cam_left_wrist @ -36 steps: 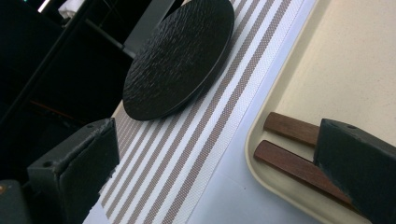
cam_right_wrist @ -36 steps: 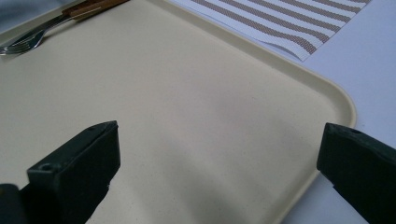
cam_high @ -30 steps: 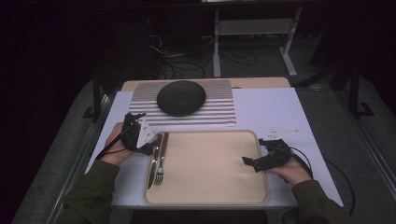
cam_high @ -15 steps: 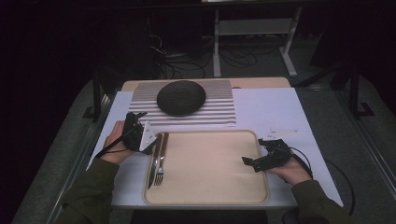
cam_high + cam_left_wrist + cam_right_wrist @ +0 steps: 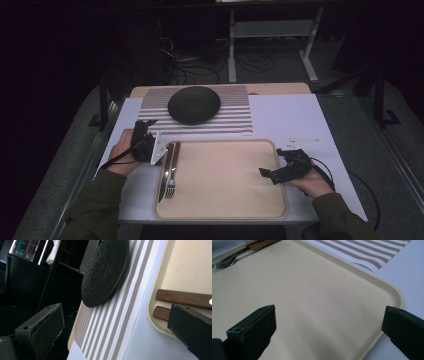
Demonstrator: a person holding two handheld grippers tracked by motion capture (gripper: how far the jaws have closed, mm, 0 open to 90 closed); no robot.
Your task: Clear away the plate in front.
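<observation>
On the counter (image 5: 300,120), which is covered with a white sheet, a flat beige rectangular plastic tray (image 5: 225,210) lies near the person's side. Along the left edge of this tray lie a steel fork with a brown wooden handle (image 5: 171,175) and a knife with a brown wooden handle (image 5: 164,172), side by side and parallel, with the handles pointing away from the person. The left tongs (image 5: 149,134) are held in the person's left hand just beside the left far corner of the tray, close to the ends of the two wooden handles. In the left gripper view the two black jaws stand wide apart with nothing between them; one jaw is over the tray rim next to the handle ends, but I cannot tell if it touches them. Behind the tray lies a white placemat with grey-brown stripes (image 5: 225,117), and on it sits a round black plate with a rough surface (image 5: 194,104), which appears turned upside down. The right tongs (image 5: 265,173) are held low over the right edge of the tray, pointing to its middle. Their jaws are also wide open and hold nothing; below them is bare tray surface.
</observation>
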